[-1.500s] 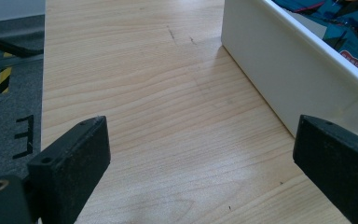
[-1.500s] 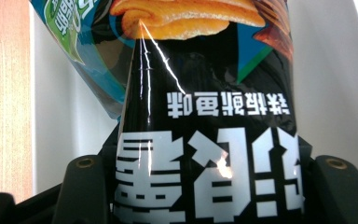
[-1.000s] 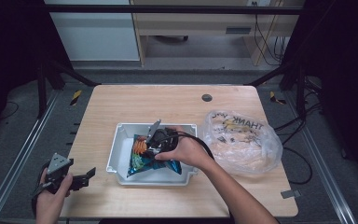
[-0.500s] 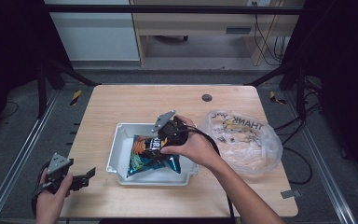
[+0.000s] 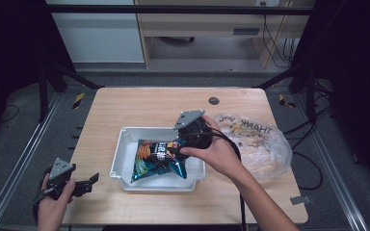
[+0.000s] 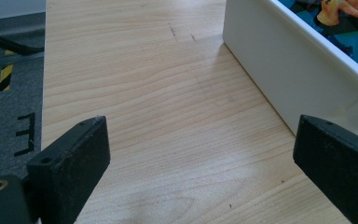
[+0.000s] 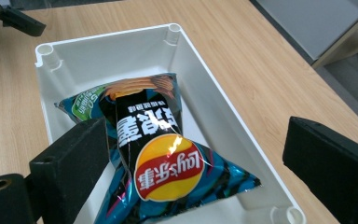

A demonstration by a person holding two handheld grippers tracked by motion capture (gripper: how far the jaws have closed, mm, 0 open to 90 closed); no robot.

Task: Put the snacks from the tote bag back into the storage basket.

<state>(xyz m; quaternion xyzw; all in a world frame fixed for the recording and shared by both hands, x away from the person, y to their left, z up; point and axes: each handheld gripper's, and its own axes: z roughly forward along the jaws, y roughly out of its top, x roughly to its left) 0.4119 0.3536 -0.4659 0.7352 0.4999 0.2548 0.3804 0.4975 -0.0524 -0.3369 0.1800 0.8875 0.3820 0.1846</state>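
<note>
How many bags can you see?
2: a blue chip bag lying in the white tray, and a clear plastic bag on the table right of it.

Table (image 5: 125,106) lit bright from above, dark surrounds. Glare on chip bag (image 7: 168,163). Jaws close-up soft, slightly blurred; high view grainy.

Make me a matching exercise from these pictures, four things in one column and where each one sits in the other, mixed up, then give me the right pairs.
Things:
1. chip bag
2. white bin
3. clear plastic bag
4. left tongs

Places:
A. near the table's left front edge, jaws wide apart
B. lying inside the bin
C. on the table's right side, beside the bin
D. near the middle of the wooden table

Pairs: 1-B, 2-D, 3-C, 4-A
</note>
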